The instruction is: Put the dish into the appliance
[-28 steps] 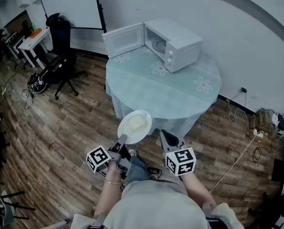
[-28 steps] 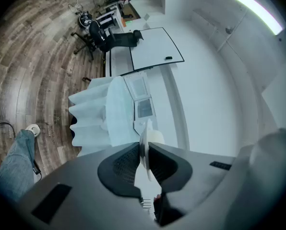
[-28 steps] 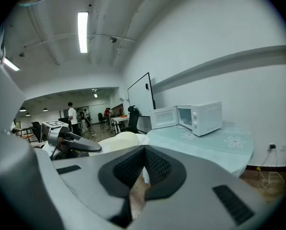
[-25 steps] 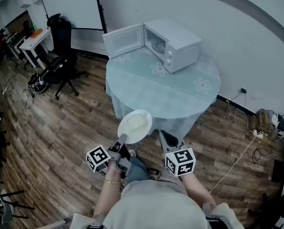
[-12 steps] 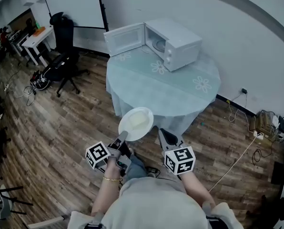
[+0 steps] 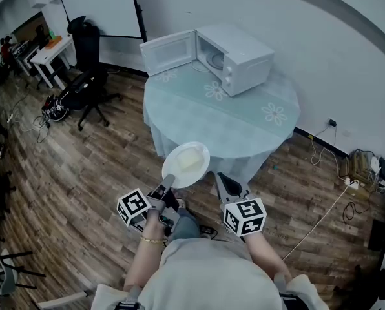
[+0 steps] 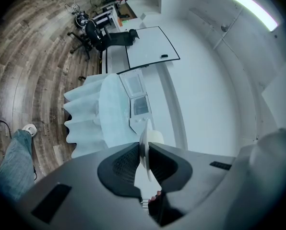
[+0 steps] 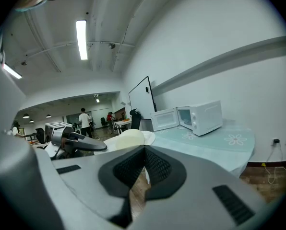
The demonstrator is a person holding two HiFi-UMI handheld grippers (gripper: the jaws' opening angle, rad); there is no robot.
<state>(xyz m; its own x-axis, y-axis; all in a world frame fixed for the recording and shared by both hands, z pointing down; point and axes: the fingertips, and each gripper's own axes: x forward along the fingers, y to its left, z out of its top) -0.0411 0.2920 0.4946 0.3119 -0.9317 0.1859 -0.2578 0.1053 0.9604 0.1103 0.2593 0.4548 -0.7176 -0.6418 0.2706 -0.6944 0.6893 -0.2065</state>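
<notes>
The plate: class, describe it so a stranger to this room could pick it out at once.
Find the round table with the pale green flowered cloth and a white microwave. Just off its near edge, over the wooden floor, the left tool grips a plate by the rim. It is the only white disc held in the air, carrying a pale mound.

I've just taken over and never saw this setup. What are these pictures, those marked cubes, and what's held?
No robot: a person holds a two-jaw gripper in each hand; the marker cubes belong to them. One picture looks down from the person's head; the others look along each gripper's jaws. The left gripper pinches the rim of a white plate with something pale on it. The right gripper is shut and empty. Ahead, a round table carries a white microwave, door open.
</notes>
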